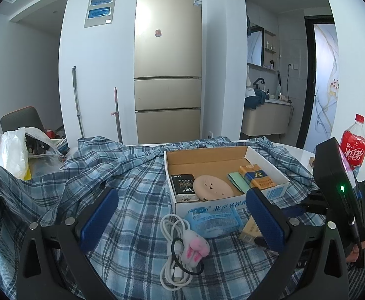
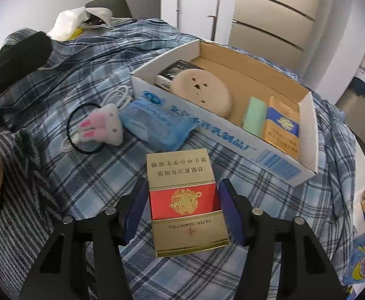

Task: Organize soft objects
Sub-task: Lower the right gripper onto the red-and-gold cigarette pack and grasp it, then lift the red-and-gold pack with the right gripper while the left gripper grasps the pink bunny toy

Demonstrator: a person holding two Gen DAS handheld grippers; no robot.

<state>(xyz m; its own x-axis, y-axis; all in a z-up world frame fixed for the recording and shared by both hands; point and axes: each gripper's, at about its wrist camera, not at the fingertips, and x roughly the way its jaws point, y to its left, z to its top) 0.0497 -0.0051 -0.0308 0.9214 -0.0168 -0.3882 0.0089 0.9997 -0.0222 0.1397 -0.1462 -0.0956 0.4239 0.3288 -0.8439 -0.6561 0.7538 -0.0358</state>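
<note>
Two blue-padded fingers [image 2: 135, 212] of the right gripper [image 2: 182, 210] flank a gold-and-red cigarette pack [image 2: 182, 200] lying on plaid cloth [image 2: 82, 175] beside a cardboard box [image 2: 232, 135], pads at its sides; whether they press it is unclear. The left gripper [image 1: 182, 215] hovers wide open, holding nothing.

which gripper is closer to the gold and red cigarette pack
Right. The right gripper straddles the cigarette pack; the left gripper sits farther off, over the white cable.
</note>
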